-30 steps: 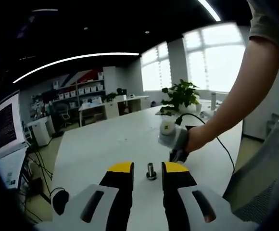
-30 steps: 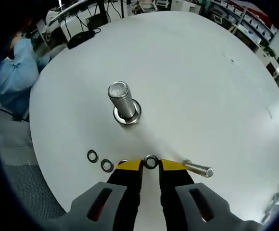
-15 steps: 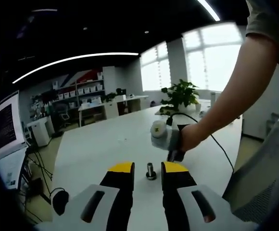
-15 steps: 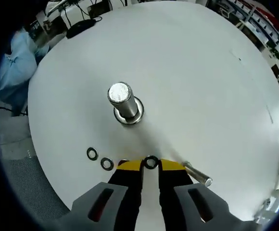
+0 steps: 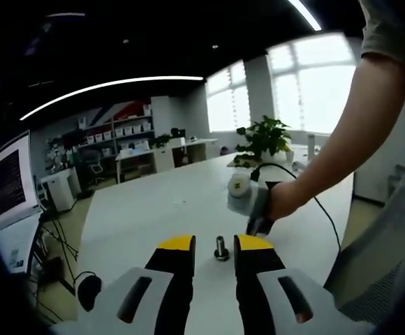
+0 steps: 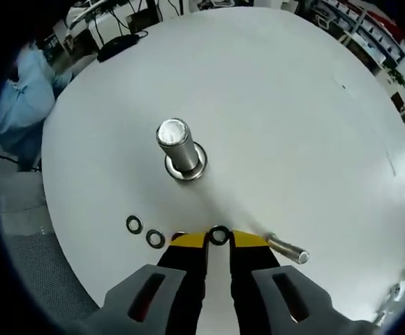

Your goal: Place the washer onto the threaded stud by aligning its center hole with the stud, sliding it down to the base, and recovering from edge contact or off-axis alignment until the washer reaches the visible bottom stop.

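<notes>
A thick threaded stud (image 6: 175,142) stands upright on its flanged base on the white table (image 6: 279,112). My right gripper (image 6: 218,239) hovers short of it, shut on a small dark washer (image 6: 220,228) pinched between its yellow tips. In the left gripper view the same stud (image 5: 221,248) stands on the table just beyond my left gripper (image 5: 215,243), whose jaws are apart with nothing held. A person's hand carries the right gripper (image 5: 248,201) above and to the right of the stud.
Two loose washers (image 6: 134,225) (image 6: 155,239) lie near the table's edge, left of the right jaws. A spare bolt (image 6: 286,248) lies on its side to their right. Someone in blue (image 6: 21,91) sits beyond the left edge. A potted plant (image 5: 262,138) stands far back.
The right gripper with the washer drifted slightly toward the stud and back; its hold on the washer is the same. The left gripper stays put.
</notes>
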Available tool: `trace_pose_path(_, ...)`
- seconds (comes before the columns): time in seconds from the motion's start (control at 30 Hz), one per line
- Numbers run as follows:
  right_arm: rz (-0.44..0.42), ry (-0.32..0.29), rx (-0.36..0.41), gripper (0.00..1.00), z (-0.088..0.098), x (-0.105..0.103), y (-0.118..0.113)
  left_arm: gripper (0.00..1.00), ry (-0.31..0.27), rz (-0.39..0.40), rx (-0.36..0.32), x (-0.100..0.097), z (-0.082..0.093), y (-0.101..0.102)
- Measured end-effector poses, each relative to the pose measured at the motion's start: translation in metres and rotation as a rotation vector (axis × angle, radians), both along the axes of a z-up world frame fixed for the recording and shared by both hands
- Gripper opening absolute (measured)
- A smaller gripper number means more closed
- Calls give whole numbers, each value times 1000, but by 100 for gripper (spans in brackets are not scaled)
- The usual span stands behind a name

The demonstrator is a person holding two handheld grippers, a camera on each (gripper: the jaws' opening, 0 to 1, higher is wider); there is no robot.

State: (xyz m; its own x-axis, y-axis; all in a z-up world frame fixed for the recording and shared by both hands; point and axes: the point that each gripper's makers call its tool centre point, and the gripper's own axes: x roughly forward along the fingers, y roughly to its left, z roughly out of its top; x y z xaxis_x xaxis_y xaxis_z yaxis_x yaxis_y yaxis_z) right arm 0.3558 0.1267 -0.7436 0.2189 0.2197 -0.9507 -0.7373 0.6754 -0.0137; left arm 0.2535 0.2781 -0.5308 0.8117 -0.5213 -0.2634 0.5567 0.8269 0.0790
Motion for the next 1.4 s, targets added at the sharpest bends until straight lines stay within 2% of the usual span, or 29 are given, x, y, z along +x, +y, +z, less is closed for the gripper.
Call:
trace_pose_path(0.17,-12,1,10,13,-1,-6,-9,20,0,4,-1,0,0,1)
trace_pose_path(0.4,-35,-37,62,13,16,-7,-13,20,0,6,-3,1,1,1)
trace_pose_path(0.6,-78,-70,92,13,32,-8,-27,20,-1,6,-4,1,1,1)
trace_pose_path(0.73,-105,-94,100,13,42,-4,-37,20,-5,0,-3,0,2,-1)
trace_pose_path(0.83,-120,-135,111,13,55,3,-43,19,-6,-2,-4,0,2,-1)
trace_pose_path(1.07,-83,-208,112,13,74,17,-40,19,-4,-3,-8,0,3,0)
trace_pose_path(1.27,-47,-225,97,13,74,25,-34,19,0,-5,-7,0,1,-1)
trace_pose_path(1.4,-44,-208,92,13,69,27,-33,19,3,-4,-7,0,0,0)
